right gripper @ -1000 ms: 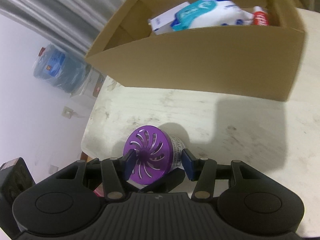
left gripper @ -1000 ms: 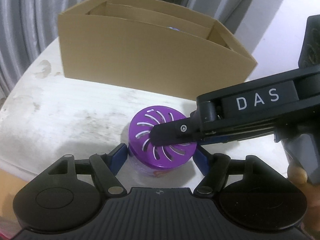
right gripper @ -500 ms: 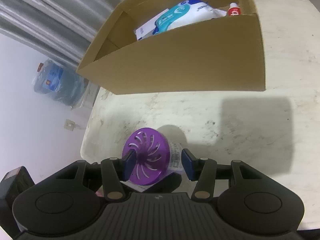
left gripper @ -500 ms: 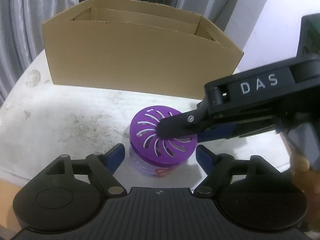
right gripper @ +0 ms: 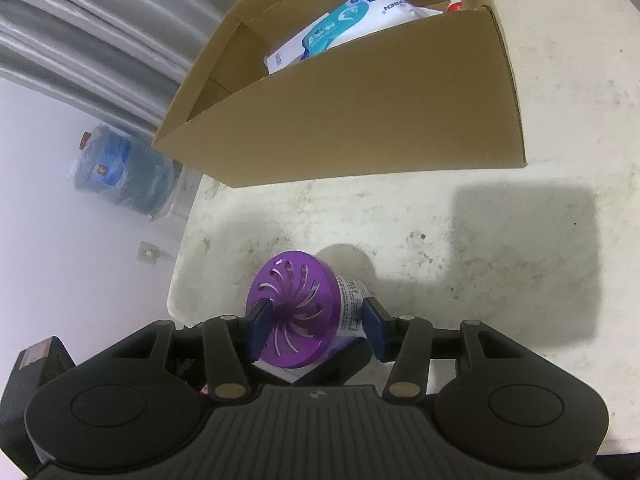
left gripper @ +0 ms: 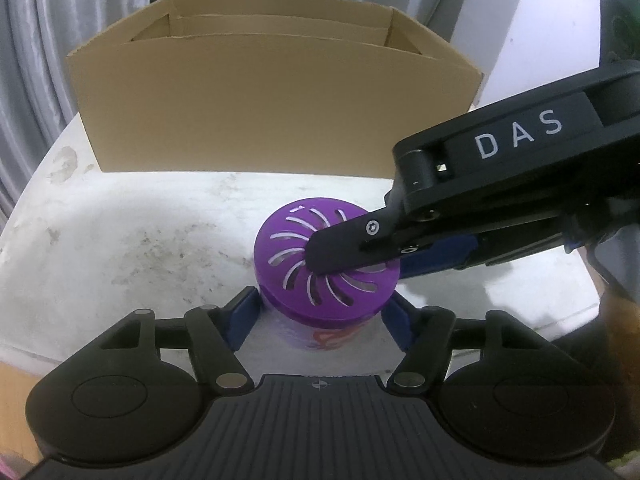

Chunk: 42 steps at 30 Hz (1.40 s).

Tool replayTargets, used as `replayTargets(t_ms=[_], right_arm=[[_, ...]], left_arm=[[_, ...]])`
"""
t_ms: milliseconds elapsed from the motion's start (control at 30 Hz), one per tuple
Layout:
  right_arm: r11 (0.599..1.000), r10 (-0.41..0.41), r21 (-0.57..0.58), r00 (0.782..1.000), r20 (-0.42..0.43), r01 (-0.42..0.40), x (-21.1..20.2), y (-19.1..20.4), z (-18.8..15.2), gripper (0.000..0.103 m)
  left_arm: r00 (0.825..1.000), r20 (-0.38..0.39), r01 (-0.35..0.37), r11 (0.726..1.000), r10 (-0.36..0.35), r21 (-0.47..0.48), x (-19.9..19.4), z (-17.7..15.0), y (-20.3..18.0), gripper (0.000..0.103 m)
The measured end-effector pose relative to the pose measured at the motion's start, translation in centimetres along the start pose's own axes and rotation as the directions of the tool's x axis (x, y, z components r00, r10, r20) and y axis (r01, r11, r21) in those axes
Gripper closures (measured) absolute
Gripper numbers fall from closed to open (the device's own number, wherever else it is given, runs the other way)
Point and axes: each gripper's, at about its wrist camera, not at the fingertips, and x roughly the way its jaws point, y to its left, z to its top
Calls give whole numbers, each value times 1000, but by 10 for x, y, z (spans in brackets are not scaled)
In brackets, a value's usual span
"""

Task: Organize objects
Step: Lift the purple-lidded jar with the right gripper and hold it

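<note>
Purple-lidded jar (left gripper: 326,270) | print unreadable | right tool (left gripper: 354,250) marked "DAS"

Left gripper (left gripper: 320,312) has just been closing, its blue pads hugging the purple-capped jar (left gripper: 326,270) near the table's (left gripper: 140,240) front edge; right gripper (left gripper: 348,250) is reaching across the cap.
</note>
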Motion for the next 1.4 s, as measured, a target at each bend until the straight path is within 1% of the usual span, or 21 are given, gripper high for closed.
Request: replayTargets(t_ms=[133, 267, 433, 633, 900, 967, 1400], right_arm=[[1000, 0, 2, 1000, 4, 0, -7, -2, -3, 50], [1000, -20, -13, 1000, 4, 21, -10, -2, -7, 50], [1000, -22, -7, 1000, 6, 22, -11, -6, -9, 50], [1000, -18, -6, 1000, 2, 18, -11, -7, -9, 50], [1000, -9, -2, 1000, 0, 9, -9, -7, -7, 50], [1000, -8, 0, 1000, 0, 8, -9, -8, -7, 50], [1000, -6, 2, 1000, -1, 6, -9, -7, -7, 50]], left_arm=[[1000, -4, 6, 1000, -6, -3, -10, -4, -5, 36], [1000, -22, 13, 1000, -13, -8, -14, -8, -8, 36], [1000, -29, 3, 1000, -3, 5, -17, -11, -9, 35], [999, -38, -5, 1000, 5, 2, -19, -12, -5, 35], [999, -30, -20, 1000, 20, 15, -24, -15, 1, 35], [999, -23, -26, 1000, 26, 12, -27, -16, 3, 36], [999, -28, -35, 999, 35, 7, -47, -23, 15, 37]])
